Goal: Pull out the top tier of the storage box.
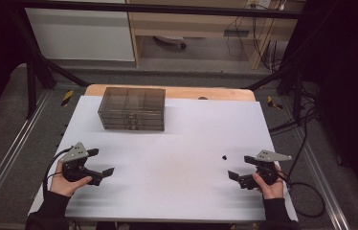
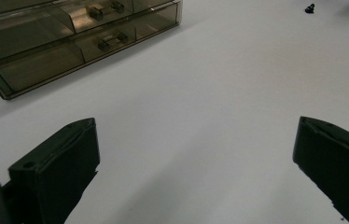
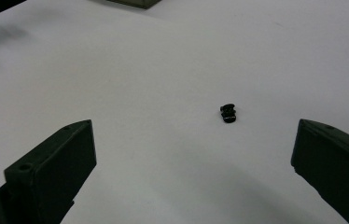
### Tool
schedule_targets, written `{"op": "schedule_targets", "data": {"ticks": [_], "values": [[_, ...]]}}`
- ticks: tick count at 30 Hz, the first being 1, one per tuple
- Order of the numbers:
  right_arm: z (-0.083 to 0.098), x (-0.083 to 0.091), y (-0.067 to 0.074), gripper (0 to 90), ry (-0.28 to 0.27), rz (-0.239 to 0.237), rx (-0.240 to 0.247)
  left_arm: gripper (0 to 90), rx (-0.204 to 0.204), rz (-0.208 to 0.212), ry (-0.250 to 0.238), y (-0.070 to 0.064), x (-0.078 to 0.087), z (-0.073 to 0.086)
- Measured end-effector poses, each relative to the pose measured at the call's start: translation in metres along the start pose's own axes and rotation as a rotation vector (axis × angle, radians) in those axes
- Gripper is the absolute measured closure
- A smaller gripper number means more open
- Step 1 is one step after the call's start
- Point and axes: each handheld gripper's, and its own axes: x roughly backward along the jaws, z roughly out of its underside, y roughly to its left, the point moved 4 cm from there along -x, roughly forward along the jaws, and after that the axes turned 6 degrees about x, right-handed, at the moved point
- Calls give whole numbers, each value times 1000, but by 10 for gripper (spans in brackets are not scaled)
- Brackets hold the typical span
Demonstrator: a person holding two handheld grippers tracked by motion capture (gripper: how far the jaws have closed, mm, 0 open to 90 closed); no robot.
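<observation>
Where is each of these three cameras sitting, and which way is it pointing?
High view: above the person's side, looking forward and down on the white table; both hands, left gripper, right gripper.
Left gripper view: rides the left gripper, facing the drawer box.
Right gripper view: rides the right gripper, facing the small black part.
All three share the part and box.

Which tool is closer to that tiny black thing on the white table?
The right tool. The tiny black thing lies just ahead of its open jaws. The left tool is far across the table, near the other edge.
</observation>
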Motion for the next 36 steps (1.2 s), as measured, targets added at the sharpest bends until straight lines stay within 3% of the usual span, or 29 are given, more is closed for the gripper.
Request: {"op": "schedule_targets", "data": {"ticks": [36], "values": [[0,-1,0,7,9,4,2,3,-80,-22,49,0,-3,-20]]}}
